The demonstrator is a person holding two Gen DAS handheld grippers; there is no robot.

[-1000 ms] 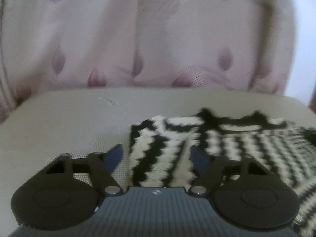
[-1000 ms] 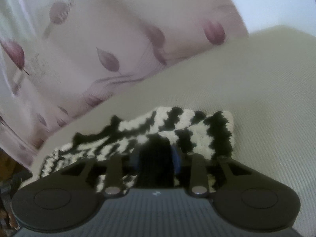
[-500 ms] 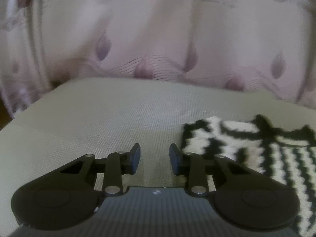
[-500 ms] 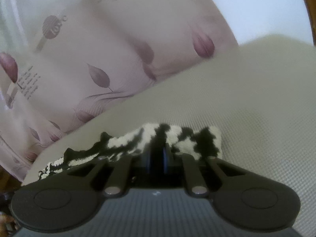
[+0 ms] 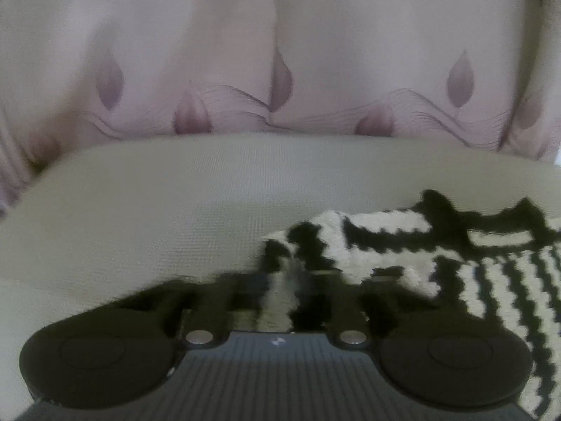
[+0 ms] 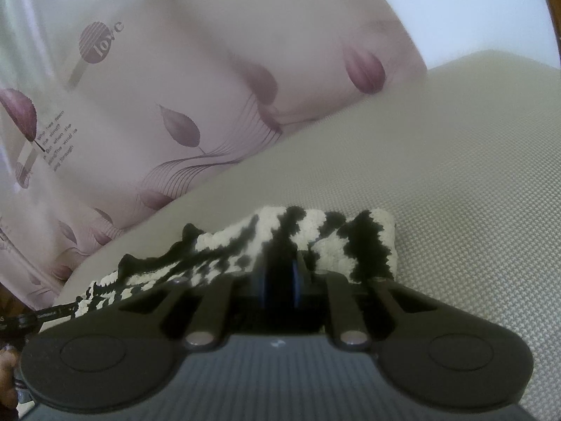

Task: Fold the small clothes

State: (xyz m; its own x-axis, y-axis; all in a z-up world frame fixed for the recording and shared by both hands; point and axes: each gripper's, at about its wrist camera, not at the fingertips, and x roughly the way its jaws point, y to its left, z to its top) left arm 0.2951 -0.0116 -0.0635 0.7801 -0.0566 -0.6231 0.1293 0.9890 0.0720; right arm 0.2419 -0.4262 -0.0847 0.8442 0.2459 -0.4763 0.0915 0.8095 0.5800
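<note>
Fingers of the left gripper (image 5: 292, 291) have just been closing and now stand drawn together on the near left corner of the knitted garment (image 5: 413, 252), with a fold of its black-and-white zigzag wool pinched between them; this part of the view is blurred. The right gripper (image 6: 280, 277) is likewise clamped, its blue-edged pads pressed together on the garment's near right part, and a rolled end bunches up just to the right of the fingers. The garment lies on a pale woven cushion (image 6: 473, 182), stretching from one gripper to the other. Beyond the cushion's far edge hangs a pink curtain (image 5: 210, 52) printed with leaves, wavy lines and some text.
</note>
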